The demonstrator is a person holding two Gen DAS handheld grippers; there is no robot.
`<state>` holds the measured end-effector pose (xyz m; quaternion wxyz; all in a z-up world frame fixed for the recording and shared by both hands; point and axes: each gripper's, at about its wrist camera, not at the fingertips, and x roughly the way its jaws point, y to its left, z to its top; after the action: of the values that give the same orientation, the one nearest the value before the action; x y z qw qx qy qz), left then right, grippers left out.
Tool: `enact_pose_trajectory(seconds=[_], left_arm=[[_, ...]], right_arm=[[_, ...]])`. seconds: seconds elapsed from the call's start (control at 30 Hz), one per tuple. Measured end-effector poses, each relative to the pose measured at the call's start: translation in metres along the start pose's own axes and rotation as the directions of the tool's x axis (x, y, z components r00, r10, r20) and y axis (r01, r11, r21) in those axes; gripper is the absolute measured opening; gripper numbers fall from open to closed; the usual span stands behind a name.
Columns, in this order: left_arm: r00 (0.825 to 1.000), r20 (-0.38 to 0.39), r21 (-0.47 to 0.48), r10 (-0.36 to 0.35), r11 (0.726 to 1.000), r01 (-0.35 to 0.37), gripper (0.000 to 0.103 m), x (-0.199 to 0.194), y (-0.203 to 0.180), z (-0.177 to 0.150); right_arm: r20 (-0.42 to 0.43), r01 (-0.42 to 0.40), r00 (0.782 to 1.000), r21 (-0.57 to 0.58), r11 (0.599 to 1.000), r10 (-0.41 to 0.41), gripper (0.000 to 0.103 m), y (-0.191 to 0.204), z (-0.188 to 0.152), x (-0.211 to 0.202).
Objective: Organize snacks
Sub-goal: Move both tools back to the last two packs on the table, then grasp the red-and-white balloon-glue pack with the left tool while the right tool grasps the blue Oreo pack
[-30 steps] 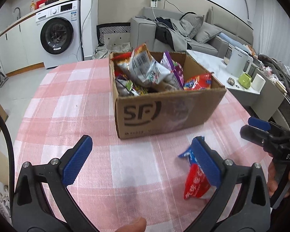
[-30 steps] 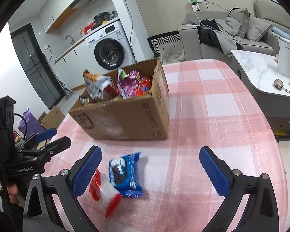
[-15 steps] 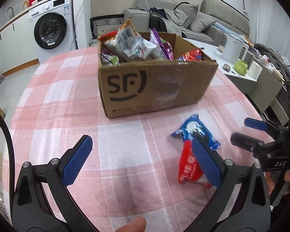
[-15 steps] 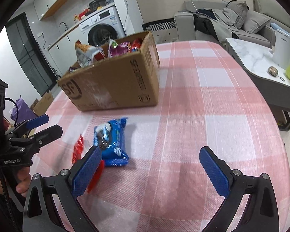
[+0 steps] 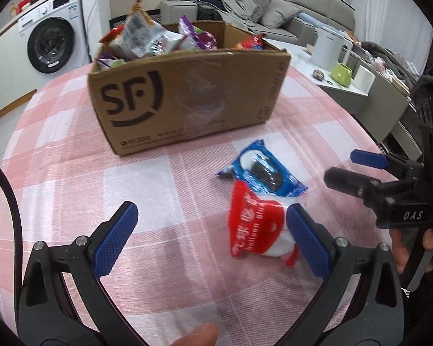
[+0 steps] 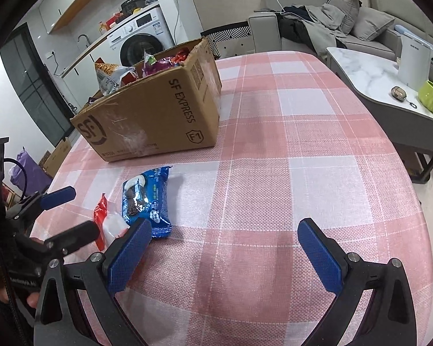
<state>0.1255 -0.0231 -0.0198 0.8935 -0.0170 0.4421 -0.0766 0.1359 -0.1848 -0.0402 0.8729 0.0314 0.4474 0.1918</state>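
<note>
Blue packet (image 6: 147, 201) beside cardboard box (image 6: 156, 115)

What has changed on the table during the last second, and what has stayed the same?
Both grippers have come lower and nearer to the two loose packets. The left gripper, jaws open, now has the red packet beside its right finger; the right gripper, also open, has its left finger at the blue packet. Nothing was gripped or released. The packets still overlap in front of the cardboard box, which remains full on the checked tablecloth.

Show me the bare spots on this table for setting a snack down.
Bare cloth spreads right of the cardboard box and blue packet, out to the table edge. More lies left of the red packet. Crowded where the two packets touch, near the box front.
</note>
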Motion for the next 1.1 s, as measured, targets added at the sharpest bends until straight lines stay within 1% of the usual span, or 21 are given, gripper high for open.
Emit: enact_pose_trajectory(seconds=[0.17, 0.33, 0.53, 0.63, 0.67, 0.7, 0.73, 0.77, 0.8, 0.83, 0.87, 0.93, 1.1], left_arm=[[0.998, -0.028, 0.002, -0.05, 0.999, 0.05, 0.102, 0.009, -0.01, -0.004], [0.996, -0.05, 0.024, -0.067, 0.997, 0.068, 0.102, 0.018, -0.024, -0.007], [0.995, -0.078, 0.053, -0.061, 0.997, 0.065, 0.102, 0.029, -0.033, -0.012], [0.995, -0.067, 0.043, -0.076, 0.996, 0.079, 0.102, 0.029, -0.03, -0.013], [0.995, -0.06, 0.039, -0.084, 0.996, 0.086, 0.098, 0.027, -0.028, -0.013], [0.994, -0.057, 0.035, -0.093, 0.995, 0.095, 0.09, 0.026, -0.026, -0.014], [0.993, -0.058, 0.028, -0.106, 0.994, 0.108, 0.085, 0.026, -0.024, -0.013], [0.99, -0.066, 0.022, -0.126, 0.992, 0.128, 0.074, 0.027, -0.021, -0.014], [0.988, -0.073, 0.019, -0.138, 0.99, 0.14, 0.068, 0.028, -0.019, -0.014], [0.989, -0.062, 0.024, -0.137, 0.99, 0.139, 0.062, 0.026, -0.018, -0.014], [0.986, -0.064, 0.021, -0.155, 0.987, 0.156, 0.045, 0.025, -0.017, -0.014], [0.982, -0.06, 0.0, -0.178, 0.984, 0.179, 0.044, 0.025, -0.012, -0.014], [0.985, -0.036, -0.05, -0.167, 0.985, 0.165, 0.043, 0.02, 0.003, -0.017]], right_arm=[[-0.006, 0.001, 1.0, 0.005, 1.0, -0.001, 0.103, -0.001, -0.001, 0.003], [-0.011, 0.007, 1.0, 0.01, 1.0, -0.007, 0.103, -0.003, -0.002, 0.004], [-0.012, 0.017, 1.0, 0.021, 1.0, -0.017, 0.103, -0.007, -0.003, 0.002], [-0.015, 0.025, 1.0, 0.02, 0.999, -0.025, 0.103, -0.009, -0.005, 0.003], [-0.017, 0.025, 1.0, 0.021, 0.999, -0.025, 0.103, -0.009, -0.005, 0.003], [-0.02, 0.024, 1.0, 0.023, 0.999, -0.024, 0.103, -0.009, -0.005, 0.004], [-0.021, 0.023, 1.0, 0.022, 0.999, -0.022, 0.103, -0.009, -0.004, 0.005], [-0.021, 0.022, 1.0, 0.019, 1.0, -0.021, 0.103, -0.008, -0.004, 0.005], [-0.024, 0.021, 1.0, 0.015, 1.0, -0.021, 0.103, -0.007, -0.003, 0.006], [-0.027, 0.02, 0.999, 0.011, 1.0, -0.02, 0.103, -0.005, -0.003, 0.008], [-0.03, 0.019, 0.999, 0.004, 1.0, -0.019, 0.103, -0.003, -0.002, 0.009], [-0.033, 0.015, 0.999, -0.006, 1.0, -0.015, 0.103, 0.0, -0.001, 0.01], [-0.049, 0.011, 0.999, -0.032, 0.999, -0.012, 0.103, 0.006, 0.001, 0.015]])
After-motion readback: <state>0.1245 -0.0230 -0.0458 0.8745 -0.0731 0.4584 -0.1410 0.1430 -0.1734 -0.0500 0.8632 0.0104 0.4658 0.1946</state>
